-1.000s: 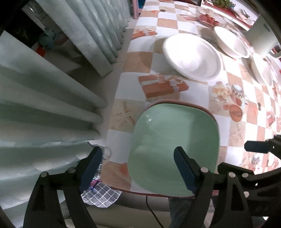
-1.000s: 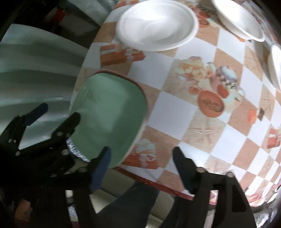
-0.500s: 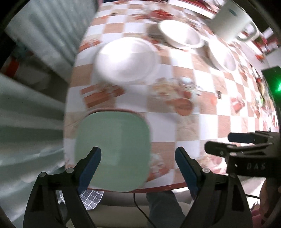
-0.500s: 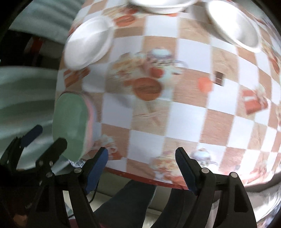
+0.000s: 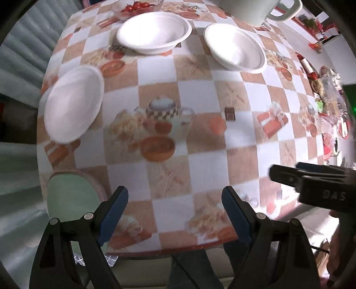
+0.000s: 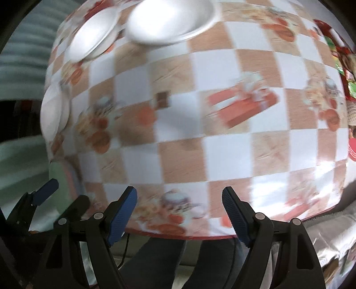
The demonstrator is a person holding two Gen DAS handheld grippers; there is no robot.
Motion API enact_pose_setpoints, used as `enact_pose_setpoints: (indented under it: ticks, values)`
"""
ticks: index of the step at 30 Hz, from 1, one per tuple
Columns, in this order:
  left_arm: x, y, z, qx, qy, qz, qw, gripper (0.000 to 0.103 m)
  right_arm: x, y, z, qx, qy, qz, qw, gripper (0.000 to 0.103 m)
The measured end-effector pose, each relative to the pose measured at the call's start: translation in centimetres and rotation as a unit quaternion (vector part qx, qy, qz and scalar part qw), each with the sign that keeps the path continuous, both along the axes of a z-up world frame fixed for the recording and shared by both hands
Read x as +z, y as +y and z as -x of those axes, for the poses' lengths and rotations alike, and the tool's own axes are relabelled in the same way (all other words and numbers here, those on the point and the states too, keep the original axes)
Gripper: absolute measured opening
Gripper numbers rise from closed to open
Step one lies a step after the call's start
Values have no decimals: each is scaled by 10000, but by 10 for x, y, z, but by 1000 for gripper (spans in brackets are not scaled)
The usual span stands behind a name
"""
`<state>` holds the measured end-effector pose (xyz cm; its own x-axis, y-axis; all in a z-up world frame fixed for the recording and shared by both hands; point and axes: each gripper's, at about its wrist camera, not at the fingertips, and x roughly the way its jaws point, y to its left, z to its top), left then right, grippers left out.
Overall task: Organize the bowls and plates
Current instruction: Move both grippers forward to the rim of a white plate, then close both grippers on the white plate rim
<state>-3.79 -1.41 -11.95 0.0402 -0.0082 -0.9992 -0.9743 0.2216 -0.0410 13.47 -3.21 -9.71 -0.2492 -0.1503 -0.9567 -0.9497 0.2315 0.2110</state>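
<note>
A square green plate (image 5: 70, 196) on a pink one lies at the table's near left corner; its edge (image 6: 59, 177) also shows in the right wrist view. A white plate (image 5: 73, 104) sits at the left, and two white bowls (image 5: 154, 32) (image 5: 235, 47) stand at the far side. In the blurred right wrist view one white bowl (image 6: 169, 20), a second bowl (image 6: 95, 33) and the plate (image 6: 53, 111) show. My left gripper (image 5: 174, 213) hangs open over the near table edge, empty. My right gripper (image 6: 179, 213) is open and empty too, just right of it.
The checked tablecloth (image 5: 200, 93) covers the table. A large white jug (image 5: 251, 9) and a dish of red tomatoes (image 5: 135, 7) stand at the back. Cluttered items (image 5: 329, 100) line the right side. Curtains (image 5: 20, 55) hang at the left. A person's legs (image 6: 155, 255) are below the edge.
Both grippers have swept right along the near table edge, away from the green plate, which now lies at the far left of both views. The jaws stay open and empty.
</note>
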Motion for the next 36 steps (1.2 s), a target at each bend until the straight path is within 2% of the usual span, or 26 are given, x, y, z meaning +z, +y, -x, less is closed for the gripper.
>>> enact_pose_setpoints:
  ticks: [4,8,17,26,36]
  values:
    - [-3,25,-24,189,196,-70,9996,88,3,18,-33,-21,-122,-52,9999,80]
    - [-5,54,-41,454,178,-116,9987,88,5,44,-55,57,-212,-195,9996,80]
    - [-20,111,-69,1165,148,-204,9929,88,-3,110,-80,85,-228,-476,9986,80]
    - [-45,150,-77,1700,181,-213,9850,88,-19,165,-82,163,-275,-705,9970,80]
    - [-74,169,-91,1797,135,-116,9836,81,-45,206,-71,313,-220,-805,9960,80]
